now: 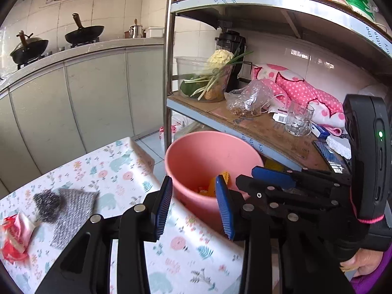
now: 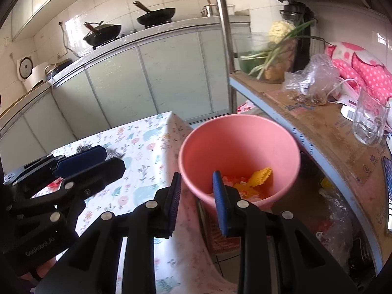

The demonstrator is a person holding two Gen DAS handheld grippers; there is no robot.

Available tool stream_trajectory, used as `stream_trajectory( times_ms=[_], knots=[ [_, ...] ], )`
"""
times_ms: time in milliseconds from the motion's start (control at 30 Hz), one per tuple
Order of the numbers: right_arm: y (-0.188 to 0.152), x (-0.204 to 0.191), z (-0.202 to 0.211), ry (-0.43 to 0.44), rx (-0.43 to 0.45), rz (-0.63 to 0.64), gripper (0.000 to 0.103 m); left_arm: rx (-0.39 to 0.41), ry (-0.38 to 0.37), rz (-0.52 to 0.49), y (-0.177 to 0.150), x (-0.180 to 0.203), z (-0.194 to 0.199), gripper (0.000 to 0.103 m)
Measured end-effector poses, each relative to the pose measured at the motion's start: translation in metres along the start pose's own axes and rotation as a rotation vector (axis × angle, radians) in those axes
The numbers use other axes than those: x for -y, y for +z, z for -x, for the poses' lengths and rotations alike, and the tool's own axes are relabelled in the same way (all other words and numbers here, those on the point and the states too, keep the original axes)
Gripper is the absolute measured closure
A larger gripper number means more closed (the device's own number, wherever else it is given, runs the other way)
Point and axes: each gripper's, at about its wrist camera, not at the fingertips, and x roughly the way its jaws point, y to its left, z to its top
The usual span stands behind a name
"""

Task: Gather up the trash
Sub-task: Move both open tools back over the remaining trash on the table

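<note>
Pink bucket (image 2: 241, 152) sits on the floor right at the counter's (image 1: 117, 171) corner, tucked against the shelf (image 1: 267, 127), with orange and yellow scraps (image 2: 257, 178) lying in its bottom. Both claws hover at its near rim: the left claw (image 1: 193, 205) parted, nothing between its blue pads, and the right claw (image 2: 197, 203) narrower, also empty. Left of the bucket, on the flowered counter, a red wrapper (image 1: 14, 235) lies beside a steel scourer (image 1: 47, 204) and a grey mesh cloth (image 1: 73, 210)
</note>
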Motion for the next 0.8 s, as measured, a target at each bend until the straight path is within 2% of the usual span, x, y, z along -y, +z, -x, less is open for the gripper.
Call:
stream_trajectory(
  times_ms=[333,633,800],
  knots=[
    [-0.012,-0.054,-0.005,0.092,-0.037,0.066,0.076,-0.012,0.089,0.047,-0.044,-0.045,0.051,0.067],
    [-0.018,-0.105,-0.032,0.2,-0.113,0.098,0.075,0.003,0.248,0.079,-0.076,-0.099,0.102,0.067],
    [-0.019,-0.137,-0.052,0.26,-0.155,0.128,0.075,0.009,0.345,0.134,-0.095,-0.138,0.133,0.067]
  ],
)
